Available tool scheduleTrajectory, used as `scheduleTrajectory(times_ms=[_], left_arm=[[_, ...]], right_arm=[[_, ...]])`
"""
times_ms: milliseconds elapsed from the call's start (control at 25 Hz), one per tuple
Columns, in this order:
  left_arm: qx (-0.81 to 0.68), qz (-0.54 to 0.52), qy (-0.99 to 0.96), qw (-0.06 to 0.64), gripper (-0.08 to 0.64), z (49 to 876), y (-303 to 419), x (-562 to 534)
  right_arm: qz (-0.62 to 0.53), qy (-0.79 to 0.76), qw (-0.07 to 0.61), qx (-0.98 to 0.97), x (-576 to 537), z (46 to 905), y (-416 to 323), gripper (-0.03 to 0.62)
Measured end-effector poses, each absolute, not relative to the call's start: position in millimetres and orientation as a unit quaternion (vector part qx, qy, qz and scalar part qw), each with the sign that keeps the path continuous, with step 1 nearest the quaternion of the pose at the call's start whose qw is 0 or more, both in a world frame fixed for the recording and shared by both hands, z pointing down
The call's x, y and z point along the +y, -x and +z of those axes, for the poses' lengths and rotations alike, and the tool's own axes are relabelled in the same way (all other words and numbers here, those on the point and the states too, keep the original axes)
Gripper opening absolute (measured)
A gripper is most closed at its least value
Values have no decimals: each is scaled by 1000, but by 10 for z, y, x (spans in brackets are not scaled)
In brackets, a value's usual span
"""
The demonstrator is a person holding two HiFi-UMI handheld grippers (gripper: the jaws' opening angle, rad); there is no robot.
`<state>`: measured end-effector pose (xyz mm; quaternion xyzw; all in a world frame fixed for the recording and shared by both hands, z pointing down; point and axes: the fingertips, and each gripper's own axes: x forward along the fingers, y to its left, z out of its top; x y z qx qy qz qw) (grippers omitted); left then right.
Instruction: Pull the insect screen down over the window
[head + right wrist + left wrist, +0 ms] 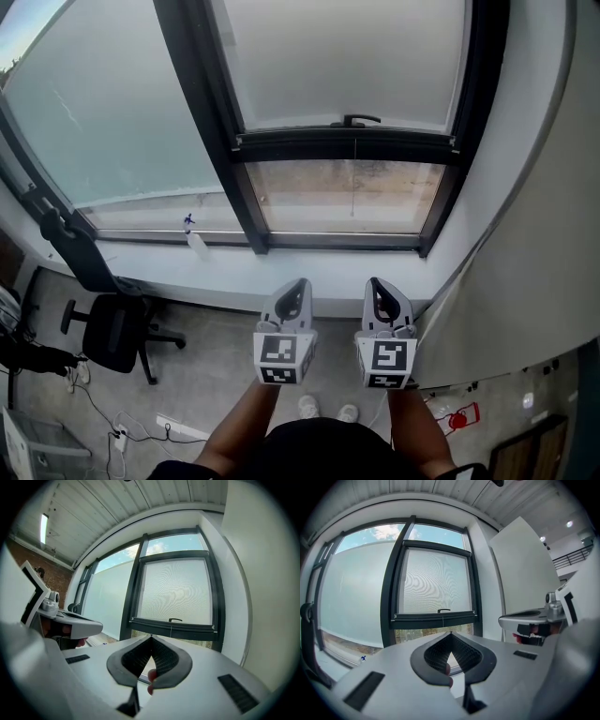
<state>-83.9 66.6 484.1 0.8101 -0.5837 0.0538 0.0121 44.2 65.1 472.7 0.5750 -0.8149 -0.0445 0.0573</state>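
Before the insect screen (342, 61), cropped in head view, left claw (301, 283) and right claw (376, 281) sit closed, empty.

Window (202, 103) upper part: cut off by the head view's top edge. Blue-capped item (194, 238) on left sill (309, 267): too small to identify

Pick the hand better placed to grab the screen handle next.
Likely right: in the head view the right gripper sits almost under the handle; the left gripper is further aside. Both shut, empty, short of it.
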Motion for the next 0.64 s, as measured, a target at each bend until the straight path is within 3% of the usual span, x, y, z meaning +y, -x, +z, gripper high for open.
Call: scheduleTrajectory(times_ms=[640], left_arm=[[-569,41,-821,4,3,4818,804,569]], right_arm=[[-35,-578,61,-813,595,4777,-366,3]])
